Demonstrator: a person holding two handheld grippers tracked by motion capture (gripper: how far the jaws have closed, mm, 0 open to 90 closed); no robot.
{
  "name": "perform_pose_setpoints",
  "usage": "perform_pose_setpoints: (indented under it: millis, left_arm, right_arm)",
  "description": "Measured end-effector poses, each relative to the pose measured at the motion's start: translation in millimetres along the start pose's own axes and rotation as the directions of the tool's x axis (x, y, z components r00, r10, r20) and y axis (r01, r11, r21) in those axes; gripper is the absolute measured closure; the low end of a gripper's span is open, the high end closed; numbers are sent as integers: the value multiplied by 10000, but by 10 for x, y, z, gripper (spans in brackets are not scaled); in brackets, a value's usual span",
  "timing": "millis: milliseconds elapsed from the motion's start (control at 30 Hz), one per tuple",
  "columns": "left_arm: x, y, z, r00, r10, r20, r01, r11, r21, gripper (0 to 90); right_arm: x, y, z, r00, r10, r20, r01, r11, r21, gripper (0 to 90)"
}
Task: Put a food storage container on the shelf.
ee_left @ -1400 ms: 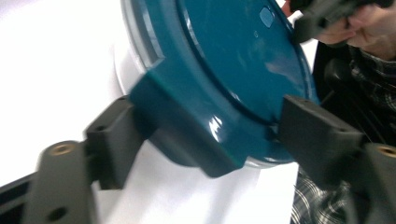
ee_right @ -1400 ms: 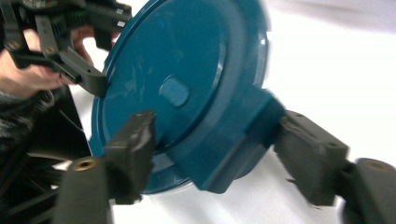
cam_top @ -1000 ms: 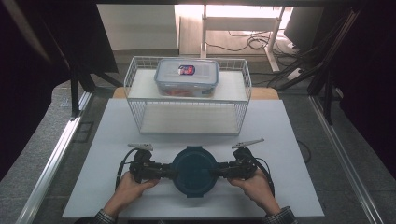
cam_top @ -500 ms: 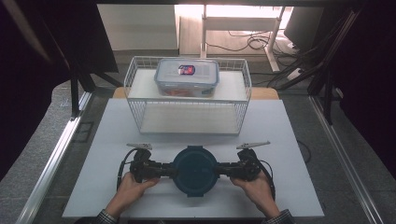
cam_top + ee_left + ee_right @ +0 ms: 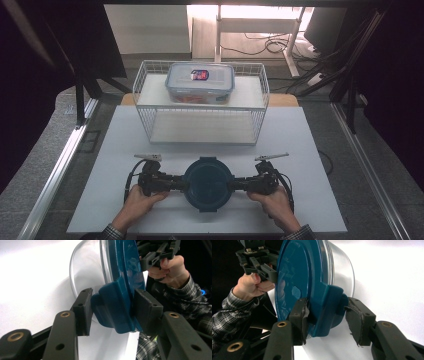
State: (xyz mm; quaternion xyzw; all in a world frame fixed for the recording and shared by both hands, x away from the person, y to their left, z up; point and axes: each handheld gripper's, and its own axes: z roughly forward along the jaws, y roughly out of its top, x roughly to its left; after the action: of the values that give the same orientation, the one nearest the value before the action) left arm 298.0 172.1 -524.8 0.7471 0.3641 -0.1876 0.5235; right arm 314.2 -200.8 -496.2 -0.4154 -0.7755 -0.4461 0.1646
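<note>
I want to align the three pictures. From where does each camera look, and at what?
High view: above the person's side, facing forward and down on the table; both hands show.
Left gripper view: along its fingers at a latch of the blue lid; the other hand shows.
Right gripper view: the opposite latch.
All share the lid.

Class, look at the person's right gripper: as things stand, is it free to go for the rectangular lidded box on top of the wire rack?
Probably not yet. The right gripper has its jaws around a clip of the round blue-lidded container. The rectangular box sits unobstructed on the wire rack, farther away.
</note>
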Motion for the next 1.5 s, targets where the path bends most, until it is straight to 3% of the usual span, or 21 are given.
perform_pose_setpoints:
  millis: [200,333,467,700,833,1167,1500]
  left_arm:
    - [-5,-32,-19,9967,-808,87,810,9962,-309,545]
    - [1,-37,-37,9940,-1062,250,1073,9930,-490,566]
    - [-50,4,-93,9976,-687,-74,680,9950,-733,577]
    - [-47,63,-152,9984,-552,-133,538,9943,-918,576]
    - [-74,132,-183,9993,-351,-124,336,9941,-1029,575]
    - [-196,351,-285,9998,58,-208,-85,9915,-1296,575]
    - [-316,648,-438,9987,357,-361,-410,9864,-1589,574]
  right_arm:
    - [52,-14,-15,9995,291,140,-290,9995,-103,546]
    - [121,-32,-27,9992,52,385,-44,9998,-199,558]
    - [179,-25,-23,9967,-557,588,577,9978,-328,570]
    - [203,24,1,9967,-588,554,617,9967,-534,570]
    - [260,92,-42,9940,-850,685,899,9934,-715,570]
    - [401,316,-179,9865,-1372,894,1471,9824,-1154,569]
    - [529,604,-307,9828,-1590,935,1718,9737,-1496,570]
